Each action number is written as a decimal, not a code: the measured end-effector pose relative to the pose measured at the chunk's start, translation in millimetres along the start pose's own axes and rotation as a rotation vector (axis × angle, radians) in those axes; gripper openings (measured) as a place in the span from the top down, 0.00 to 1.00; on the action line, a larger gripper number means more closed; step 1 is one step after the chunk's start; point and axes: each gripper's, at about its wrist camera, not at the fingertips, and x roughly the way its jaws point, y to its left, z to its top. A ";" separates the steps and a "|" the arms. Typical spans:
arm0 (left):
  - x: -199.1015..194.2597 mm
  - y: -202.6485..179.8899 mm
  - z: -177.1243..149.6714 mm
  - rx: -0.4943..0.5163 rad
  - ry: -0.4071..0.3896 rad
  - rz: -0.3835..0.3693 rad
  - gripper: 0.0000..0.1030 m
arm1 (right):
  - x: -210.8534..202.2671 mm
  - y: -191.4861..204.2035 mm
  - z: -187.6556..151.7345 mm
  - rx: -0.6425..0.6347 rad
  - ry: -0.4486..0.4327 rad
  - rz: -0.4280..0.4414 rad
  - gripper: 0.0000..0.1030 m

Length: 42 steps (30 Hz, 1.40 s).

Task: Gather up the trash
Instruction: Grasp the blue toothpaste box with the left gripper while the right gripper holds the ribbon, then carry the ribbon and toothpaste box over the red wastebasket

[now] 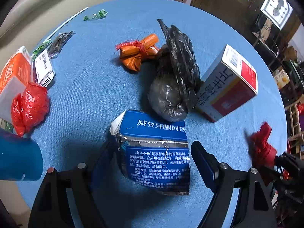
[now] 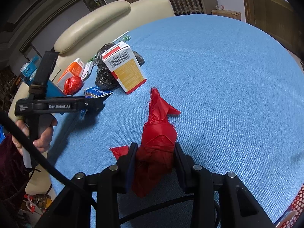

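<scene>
Red crumpled plastic bag sits squeezed between the black jaws of the right gripper, low over the near edge of the round table with a blue cloth. Left gripper hangs with its jaws wide apart, one on each side of a torn blue toothpaste box, not pressing it. Just past that box lies a knotted black plastic bag, touching a tilted white and red carton. An orange wrapper tied with red net lies farther in. Another red bag rests by the table's left edge.
</scene>
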 end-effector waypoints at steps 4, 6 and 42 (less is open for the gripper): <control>-0.7 8.2 1.7 -0.028 -0.018 0.013 0.22 | 0.3 0.2 -0.3 0.004 -0.003 -0.002 0.61; -5.8 11.2 -2.7 -0.030 -0.036 0.022 0.29 | -0.5 1.7 -1.0 -0.004 -0.006 -0.008 0.62; -147.2 -112.9 -119.1 0.005 -0.338 0.269 0.29 | -106.0 -0.9 -14.1 -0.069 -0.213 -0.062 0.62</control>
